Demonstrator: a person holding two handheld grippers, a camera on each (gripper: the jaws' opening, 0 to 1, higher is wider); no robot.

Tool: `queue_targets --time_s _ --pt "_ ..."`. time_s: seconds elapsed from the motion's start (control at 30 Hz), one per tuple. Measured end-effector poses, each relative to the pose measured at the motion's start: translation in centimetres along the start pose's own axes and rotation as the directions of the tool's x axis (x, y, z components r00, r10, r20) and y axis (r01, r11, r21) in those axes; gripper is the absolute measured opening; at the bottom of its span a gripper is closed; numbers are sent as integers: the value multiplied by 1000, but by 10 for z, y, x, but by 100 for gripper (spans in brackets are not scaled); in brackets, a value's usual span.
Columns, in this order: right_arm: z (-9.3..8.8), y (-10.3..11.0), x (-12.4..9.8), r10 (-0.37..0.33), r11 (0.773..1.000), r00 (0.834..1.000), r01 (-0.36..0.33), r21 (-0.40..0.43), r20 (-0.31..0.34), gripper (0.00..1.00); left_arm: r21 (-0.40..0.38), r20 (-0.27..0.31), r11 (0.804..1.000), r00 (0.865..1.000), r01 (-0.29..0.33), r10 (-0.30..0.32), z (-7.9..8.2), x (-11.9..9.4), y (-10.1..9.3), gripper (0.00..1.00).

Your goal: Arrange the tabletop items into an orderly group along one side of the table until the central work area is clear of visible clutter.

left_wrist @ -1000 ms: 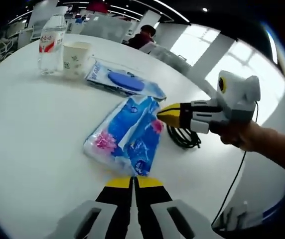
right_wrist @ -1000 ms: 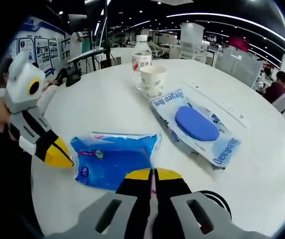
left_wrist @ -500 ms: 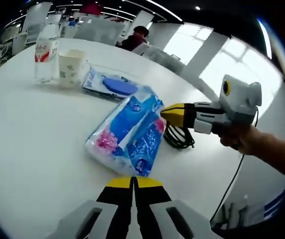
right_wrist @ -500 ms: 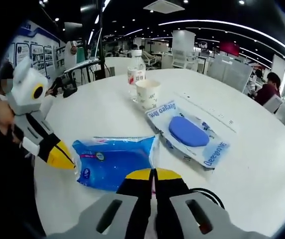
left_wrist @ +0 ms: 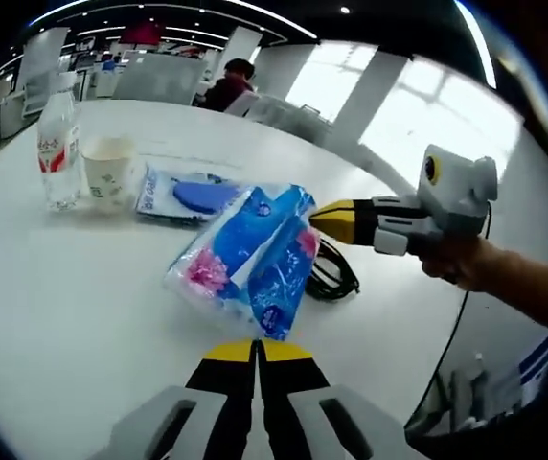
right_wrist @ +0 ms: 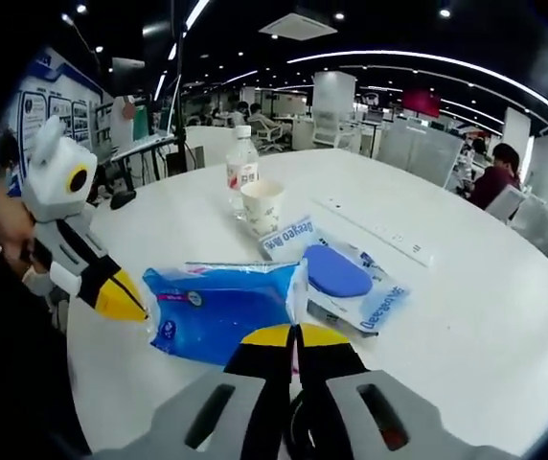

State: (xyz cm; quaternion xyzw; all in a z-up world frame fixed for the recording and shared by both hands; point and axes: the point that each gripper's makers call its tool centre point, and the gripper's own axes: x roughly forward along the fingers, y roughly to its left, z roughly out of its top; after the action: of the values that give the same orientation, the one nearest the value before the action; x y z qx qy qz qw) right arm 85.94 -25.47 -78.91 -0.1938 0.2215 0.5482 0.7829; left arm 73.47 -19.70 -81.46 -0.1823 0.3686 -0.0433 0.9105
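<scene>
Left gripper view: left gripper (left_wrist: 257, 347) with jaws pressed together at near end of blue tissue pack (left_wrist: 248, 257); grip on pack not determinable. Right gripper (left_wrist: 324, 219) closed at far end of pack. Beyond: blue wet-wipe packet (left_wrist: 190, 196), paper cup (left_wrist: 107, 172), water bottle (left_wrist: 58, 149), black cable (left_wrist: 330, 275) on white table (left_wrist: 73, 307).

Right gripper view: jaws together at pack edge; packet touching pack.
</scene>
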Motion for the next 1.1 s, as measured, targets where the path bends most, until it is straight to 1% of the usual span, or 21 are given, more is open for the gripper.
queue_targets --time_s 0.1,0.13,0.17,0.23,0.3,0.33,0.43,0.63,0.7,0.83,0.93,1.0,1.1 --pt "5 -6 -6 -25 1000 1000 25 11 11 0 10 5 1000 1000 9 -9 11 0 0 0" --pt "6 -7 -6 -28 1000 1000 28 11 12 0 13 6 1000 1000 9 -9 13 0 0 0" --pt "8 -10 -9 -43 999 999 43 13 17 0 18 9 1000 1000 15 -15 20 1 0 0" --pt "8 -15 -11 -57 998 998 56 16 18 0 25 10 999 1000 23 -24 27 2 -2 0" --pt "11 -21 -16 -75 997 997 75 26 21 0 54 10 998 999 30 -31 36 7 1 0" --pt "12 -25 -18 -85 996 996 85 29 25 0 69 11 997 999 34 -35 40 7 -2 0" --pt "16 -32 -25 -108 993 994 106 44 29 0 98 5 994 999 44 -45 48 9 -5 0" --pt "19 -47 -31 -148 987 989 145 73 28 0 125 1 990 998 66 -67 68 18 -9 0" --pt "20 -51 -34 -163 984 986 161 81 19 0 132 -1 989 997 74 -75 73 17 -15 0" --pt "19 -61 -39 -184 978 983 182 103 19 0 155 -10 984 996 88 -87 84 29 -13 0" --pt "20 -69 -45 -208 973 978 205 109 18 0 172 -17 980 995 100 -99 93 34 -21 0" --pt "18 -79 -48 -229 966 973 225 127 21 0 191 -27 976 994 109 -106 101 43 -24 0" --pt "18 -90 -51 -252 959 967 247 143 23 0 197 -37 973 993 118 -113 107 50 -30 0"
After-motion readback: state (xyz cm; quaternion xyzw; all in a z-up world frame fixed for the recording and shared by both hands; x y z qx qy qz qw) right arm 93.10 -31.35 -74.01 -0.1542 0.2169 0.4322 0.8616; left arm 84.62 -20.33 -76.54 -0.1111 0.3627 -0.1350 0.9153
